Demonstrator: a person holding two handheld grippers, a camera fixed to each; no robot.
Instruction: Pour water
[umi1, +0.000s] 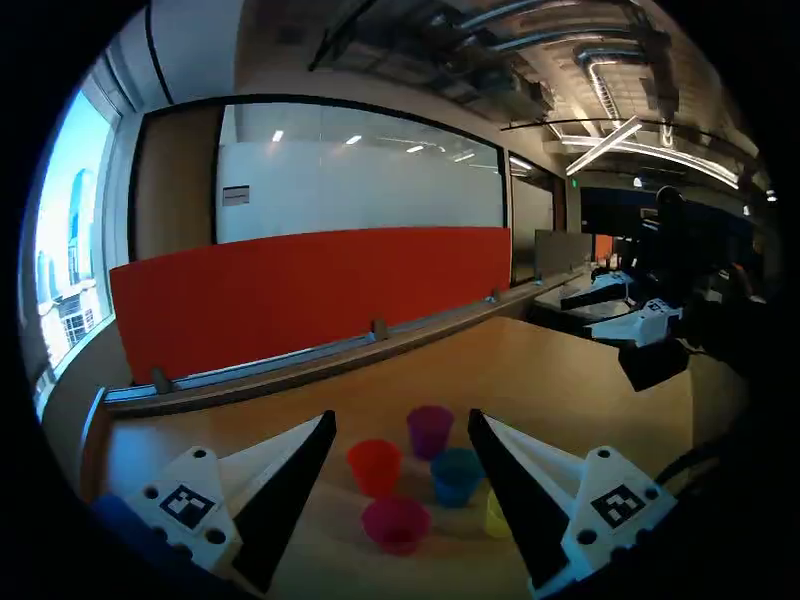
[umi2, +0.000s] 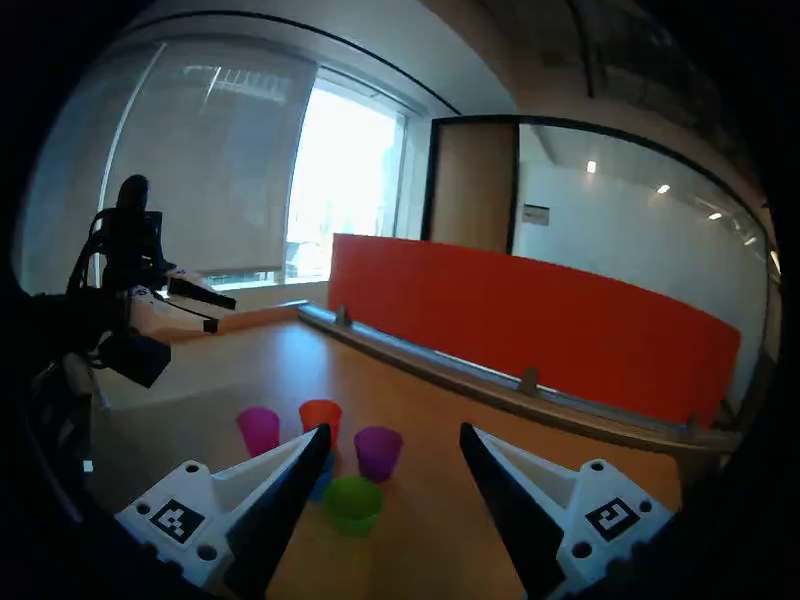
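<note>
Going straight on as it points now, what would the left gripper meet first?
Probably the pink cup, nearest between its open jaws; the orange cup and teal cup stand just behind. Depth is unclear.

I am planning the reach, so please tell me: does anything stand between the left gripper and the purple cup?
Yes. Seen from the left gripper view, the purple cup is the farthest. The orange cup, the teal cup and the nearer magenta cup stand before it, ahead of the open left gripper.
</note>
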